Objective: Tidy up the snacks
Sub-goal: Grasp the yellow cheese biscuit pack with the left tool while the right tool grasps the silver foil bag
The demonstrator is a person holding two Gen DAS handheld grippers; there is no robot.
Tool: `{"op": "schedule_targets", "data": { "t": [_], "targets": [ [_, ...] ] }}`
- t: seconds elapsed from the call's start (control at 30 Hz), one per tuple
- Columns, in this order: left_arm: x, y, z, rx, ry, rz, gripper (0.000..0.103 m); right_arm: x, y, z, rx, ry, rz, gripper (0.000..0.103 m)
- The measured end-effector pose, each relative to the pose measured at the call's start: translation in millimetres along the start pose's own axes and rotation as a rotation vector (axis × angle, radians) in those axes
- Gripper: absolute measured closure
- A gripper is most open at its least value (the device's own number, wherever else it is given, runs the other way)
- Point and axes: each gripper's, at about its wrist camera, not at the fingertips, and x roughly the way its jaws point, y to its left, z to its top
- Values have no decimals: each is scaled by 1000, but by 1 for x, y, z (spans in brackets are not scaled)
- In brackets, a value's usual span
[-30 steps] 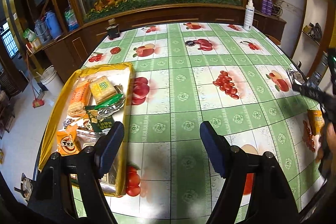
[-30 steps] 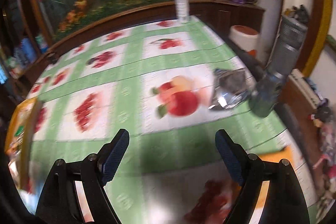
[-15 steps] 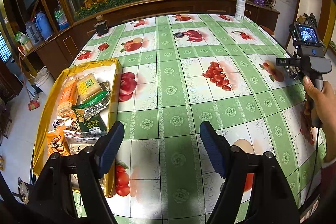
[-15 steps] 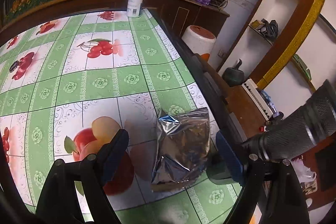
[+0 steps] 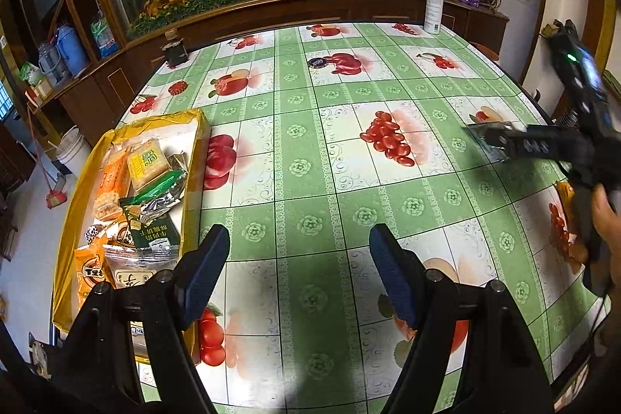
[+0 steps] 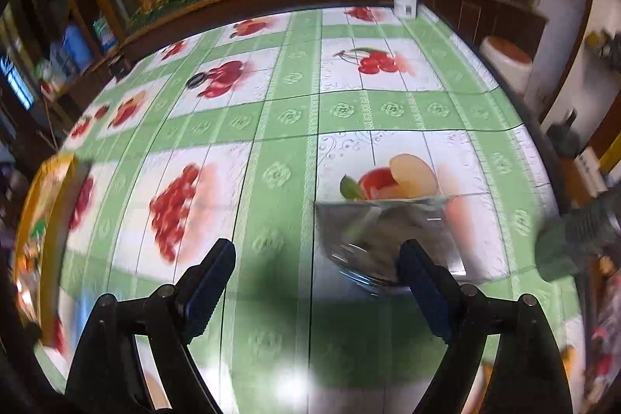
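The left gripper (image 5: 299, 270) hangs over the near part of the table, and its two blue pads are wide apart with nothing between them. Under it is a green and white tablecloth (image 5: 322, 158) with pictures of red fruit. To its left, at the table's edge, sits a yellow tray (image 5: 194, 158) full of snacks: a yellow cracker pack (image 5: 149, 161), orange packs (image 5: 112, 181), a dark green box (image 5: 153, 233) and a clear bag (image 5: 134, 268) near the front. The right gripper (image 6: 316, 274) is over the other side of the table, and its pads are wide apart too, holding nothing. A shiny silver snack bag (image 6: 376, 235) lies flat on the cloth just in front of it, more toward its right pad (image 6: 417, 272), which covers the bag's near edge. The bag is not between the pads. It looks blurry. The silver bag is well apart from the yellow tray. In the left view a hand (image 5: 605, 220) holds the right gripper's black handle. A white spray bottle (image 5: 433, 4) stands upright at the far edge of the table.
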Motion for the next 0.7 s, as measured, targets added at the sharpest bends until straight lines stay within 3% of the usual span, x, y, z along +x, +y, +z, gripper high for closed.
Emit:
{"op": "schedule_targets", "data": {
  "t": [0.13,0.23,0.37,0.5,0.53,0.6,0.63,0.7],
  "targets": [
    [1,4,-1,-13,1,-8,29,-28,-25,-33,-53,-6,-52,14],
    [6,1,0,-37,25,-37,29,-37,-75,-53,29,13,-167,14],
    [5,-14,-3,-14,43,-75,29,-42,-124,-83,185,65,-176,13],
    [0,-23,-4,1,31,-86,29,-47,-109,-106,266,95,-98,8],
    [0,-25,-4,7,35,-86,29,-50,-90,-110,261,99,-26,8],
    [0,-28,-4,20,41,-85,29,-54,-50,-112,209,101,221,11],
    [0,-30,-5,29,44,-87,29,-58,-32,-112,170,93,273,10],
    [-3,-30,-9,47,41,-91,29,-64,-12,-108,123,63,202,10]
  ]
}}
